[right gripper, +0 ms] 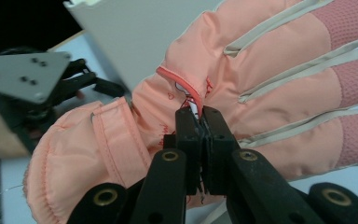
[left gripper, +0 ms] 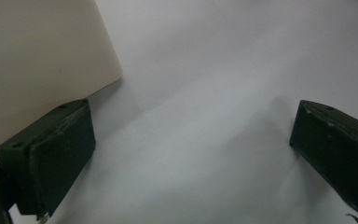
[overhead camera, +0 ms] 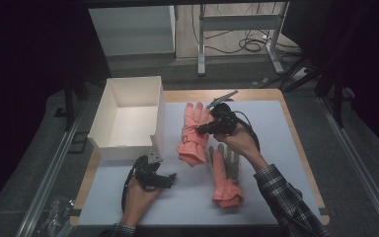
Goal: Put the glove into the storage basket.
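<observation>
1. Salmon-pink glove [overhead camera: 193, 132] pinched at its middle by right gripper [overhead camera: 201, 129], seen from high view; cuff end hanging down toward near edge of desk [overhead camera: 276, 148]. Second glove [overhead camera: 225, 176], pink with grey palm, lying flat on desk just below right gripper and beside the person's right hand [overhead camera: 239, 140]. White box [overhead camera: 128, 118] well off to that gripper's left. Left gripper [overhead camera: 170, 177] held low over desk in left hand [overhead camera: 139, 195], just below box corner, apart from both gloves.
2. Left gripper view: jaws spread wide, bare desk surface [left gripper: 205, 116] between them, nothing gripped; box wall [left gripper: 37, 60] just beyond the jaw on that view's left.
3. Right gripper view: jaws clamped together on a fold of pink glove [right gripper: 261, 84] near a red-piped seam; cuff [right gripper: 74, 158] bulging to left of jaws, fingers stretching off right. Left gripper [right gripper: 32, 88] farther off, beyond cuff, beside box [right gripper: 135, 32].
</observation>
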Action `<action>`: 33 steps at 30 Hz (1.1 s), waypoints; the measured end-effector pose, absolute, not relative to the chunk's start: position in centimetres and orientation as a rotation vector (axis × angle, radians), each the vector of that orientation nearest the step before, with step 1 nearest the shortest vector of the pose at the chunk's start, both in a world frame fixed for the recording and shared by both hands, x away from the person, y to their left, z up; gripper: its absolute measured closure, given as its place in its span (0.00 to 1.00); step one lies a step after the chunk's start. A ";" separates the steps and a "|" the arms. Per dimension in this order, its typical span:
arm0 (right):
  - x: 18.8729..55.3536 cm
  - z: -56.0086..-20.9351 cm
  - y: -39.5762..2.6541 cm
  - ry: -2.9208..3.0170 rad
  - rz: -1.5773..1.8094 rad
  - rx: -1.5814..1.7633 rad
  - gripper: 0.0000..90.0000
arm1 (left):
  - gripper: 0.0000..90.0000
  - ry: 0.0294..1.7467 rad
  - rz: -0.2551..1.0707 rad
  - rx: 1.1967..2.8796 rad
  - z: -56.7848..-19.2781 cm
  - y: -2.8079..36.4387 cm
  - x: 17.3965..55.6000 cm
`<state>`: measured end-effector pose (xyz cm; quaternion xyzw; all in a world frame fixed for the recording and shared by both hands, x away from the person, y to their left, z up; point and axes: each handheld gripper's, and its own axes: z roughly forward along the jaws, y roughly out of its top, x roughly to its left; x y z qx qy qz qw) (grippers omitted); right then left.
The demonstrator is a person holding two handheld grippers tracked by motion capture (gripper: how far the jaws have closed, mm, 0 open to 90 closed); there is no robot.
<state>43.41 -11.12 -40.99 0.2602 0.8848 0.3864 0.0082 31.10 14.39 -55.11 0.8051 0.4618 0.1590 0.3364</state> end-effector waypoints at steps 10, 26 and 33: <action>40.2 -39.3 -14.2 2.794 1.208 0.740 0.96 | 0.00 1.204 0.416 2.101 -55.1 14.4 31.1; 36.0 -40.2 -20.0 2.877 1.135 0.683 0.96 | 0.00 1.205 0.412 2.102 -55.1 14.4 31.1; 35.4 -43.1 -20.4 2.934 1.072 0.694 0.96 | 0.00 1.202 0.415 2.101 -55.1 14.4 31.1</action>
